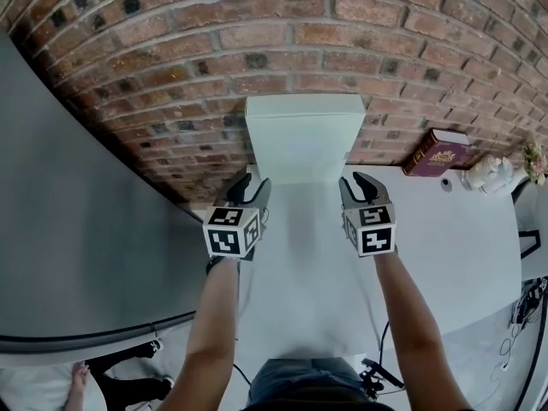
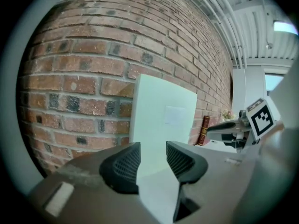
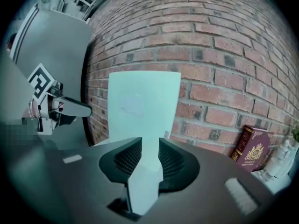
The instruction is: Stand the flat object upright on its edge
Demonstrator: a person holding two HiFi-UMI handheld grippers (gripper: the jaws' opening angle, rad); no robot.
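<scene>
Against the brick wall (image 1: 342, 24), the white board (image 1: 304, 131) stood on its edge; my left gripper (image 1: 251, 187) and right gripper (image 1: 356, 185) hung released, empty, so I judged the task done.

Board's (image 2: 161, 115) bottom edge is hidden behind the left tool (image 2: 153, 160) in its own view, same deal with the right tool (image 3: 150, 153), so neither shows how it meets the tabletop (image 1: 445, 255). In the head view both are white, so that edge is hard to make out too. Book (image 1: 437, 152) cover print is too small to read, the white thing (image 1: 488, 174) next to it is too small to identify, and the flowers (image 1: 537, 159) are cut off by the right edge.
</scene>
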